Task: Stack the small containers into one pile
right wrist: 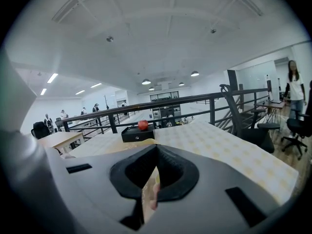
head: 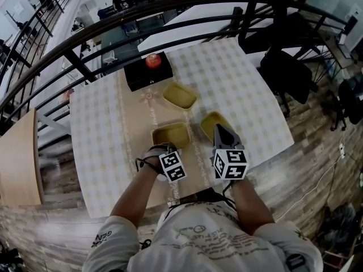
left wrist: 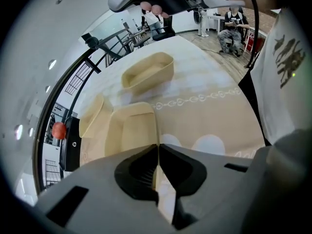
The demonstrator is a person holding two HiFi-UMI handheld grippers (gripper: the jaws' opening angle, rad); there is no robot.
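Three small containers counted on the table (head: 244,84), none stacked yet. Nearest: found the left gripper (left wrist: 158,147) pinched shut on the near wall of the middle container (left wrist: 130,130), thin rim edge-on between the jaw tips, rest of the tub just beyond them. Found the right gripper (right wrist: 156,150) likewise clamped on a pale sliver of wall, judged the right container (head: 211,122), at those jaw tips in the head view. Risks, as judged: one-edge pinch, so sag or swing on lifting; slip from a flexing wall; crooked nesting. Tubs all shallow, tan, rounded-rectangular, empty, thin-walled. Further out, beyond both sets of jaws: far container (head: 180,95), apart, then a black box (head: 148,75) with a red round thing (head: 153,60) on top.
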